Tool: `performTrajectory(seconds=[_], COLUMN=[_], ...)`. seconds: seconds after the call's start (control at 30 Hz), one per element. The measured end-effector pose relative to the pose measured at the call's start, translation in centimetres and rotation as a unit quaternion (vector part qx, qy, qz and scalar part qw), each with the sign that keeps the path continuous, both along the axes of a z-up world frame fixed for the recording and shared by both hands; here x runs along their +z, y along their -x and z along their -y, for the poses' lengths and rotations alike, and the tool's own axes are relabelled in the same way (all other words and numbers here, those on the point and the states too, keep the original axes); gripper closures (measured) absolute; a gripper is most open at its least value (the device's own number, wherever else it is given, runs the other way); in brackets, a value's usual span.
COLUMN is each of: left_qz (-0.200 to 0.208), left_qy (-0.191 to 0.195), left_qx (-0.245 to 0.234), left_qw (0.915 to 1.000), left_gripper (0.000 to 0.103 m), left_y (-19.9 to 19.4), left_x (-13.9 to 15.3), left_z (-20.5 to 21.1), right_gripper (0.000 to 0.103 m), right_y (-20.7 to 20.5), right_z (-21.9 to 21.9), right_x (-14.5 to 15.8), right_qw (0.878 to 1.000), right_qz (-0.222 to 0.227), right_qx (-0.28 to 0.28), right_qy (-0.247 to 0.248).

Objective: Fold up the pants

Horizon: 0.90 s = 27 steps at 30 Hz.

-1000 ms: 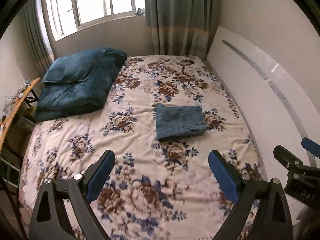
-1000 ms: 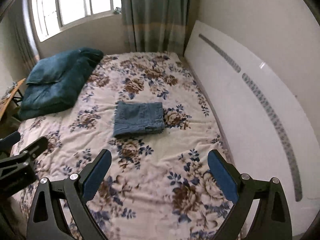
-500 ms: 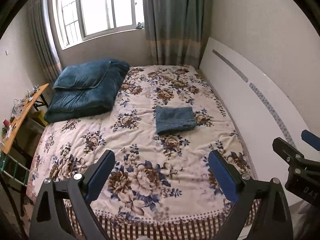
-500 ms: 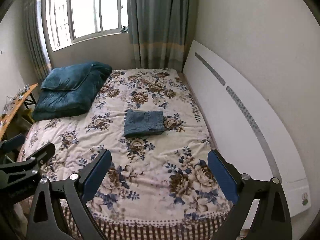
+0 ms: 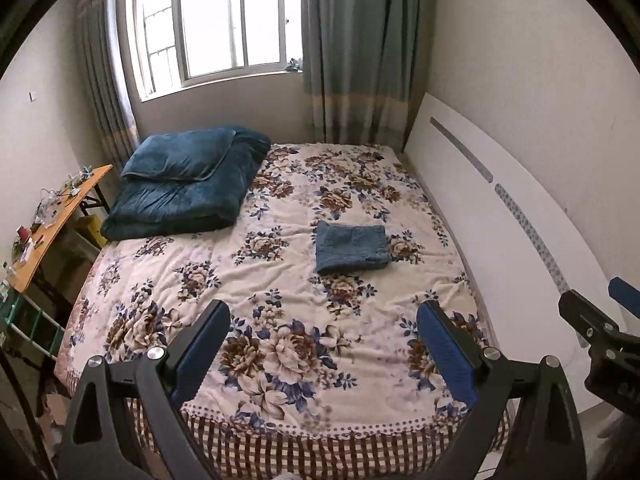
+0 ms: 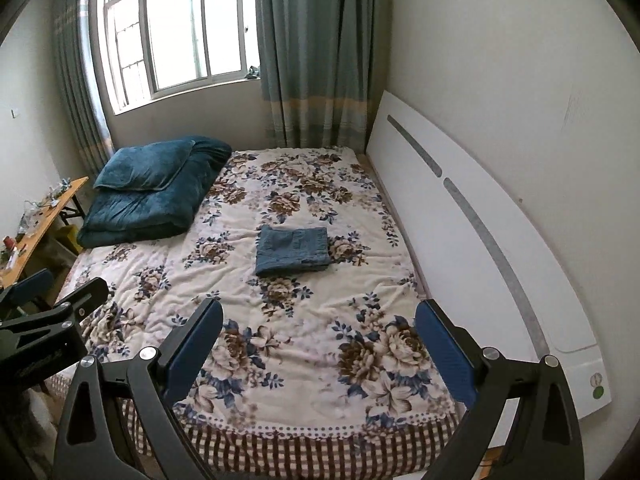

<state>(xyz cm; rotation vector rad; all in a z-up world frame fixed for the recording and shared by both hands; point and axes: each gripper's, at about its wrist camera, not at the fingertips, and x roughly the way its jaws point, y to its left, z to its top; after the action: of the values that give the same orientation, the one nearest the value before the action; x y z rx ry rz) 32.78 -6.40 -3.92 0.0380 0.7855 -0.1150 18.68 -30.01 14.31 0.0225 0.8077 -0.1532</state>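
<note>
The blue denim pants (image 5: 352, 247) lie folded into a small flat rectangle on the floral bedspread (image 5: 280, 304), right of the bed's middle; they also show in the right wrist view (image 6: 293, 250). My left gripper (image 5: 324, 346) is open and empty, held above the foot of the bed, well back from the pants. My right gripper (image 6: 318, 344) is open and empty too, beside the left one. The right gripper's fingers (image 5: 592, 320) show at the right edge of the left wrist view, and the left gripper's fingers (image 6: 56, 304) at the left edge of the right wrist view.
A folded dark teal duvet with a pillow (image 5: 188, 184) lies at the bed's far left. A white headboard panel (image 5: 500, 216) leans along the right wall. A wooden side table (image 5: 52, 216) with small items stands left of the bed. A window and curtains (image 5: 356, 48) are behind.
Both grippers have pulled back and up from the bed, so the pants look smaller and the bed's foot edge and the room are now in view. Both stay open.
</note>
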Motion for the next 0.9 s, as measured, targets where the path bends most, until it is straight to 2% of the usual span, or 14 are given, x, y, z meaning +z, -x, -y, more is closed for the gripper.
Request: performTrajectory(seconds=[0.43, 0.73, 0.9], left_qz=[0.009, -0.011, -0.019], left_qy=[-0.019, -0.034, -0.034], left_qx=[0.031, 0.037, 0.044], left_qw=[0.9993, 0.9987, 0.9983], left_gripper=[0.007, 0.007, 0.007], left_y=[-5.1, -7.8, -8.9], left_x=[0.7, -0.9, -1.7], left_z=[1.8, 3.0, 3.2], right_gripper=[0.004, 0.004, 0.004], right_y=[-7.3, -12.0, -13.1], right_z=[1.3, 2.2, 2.4], right_x=[-1.5, -2.7, -3.5], right_qw=[1.000, 1.000, 0.999], right_qz=[-0.010, -0.023, -0.029], right_qx=[-0.001, -0.006, -0.009], right_qy=[0.014, 0.009, 0.010])
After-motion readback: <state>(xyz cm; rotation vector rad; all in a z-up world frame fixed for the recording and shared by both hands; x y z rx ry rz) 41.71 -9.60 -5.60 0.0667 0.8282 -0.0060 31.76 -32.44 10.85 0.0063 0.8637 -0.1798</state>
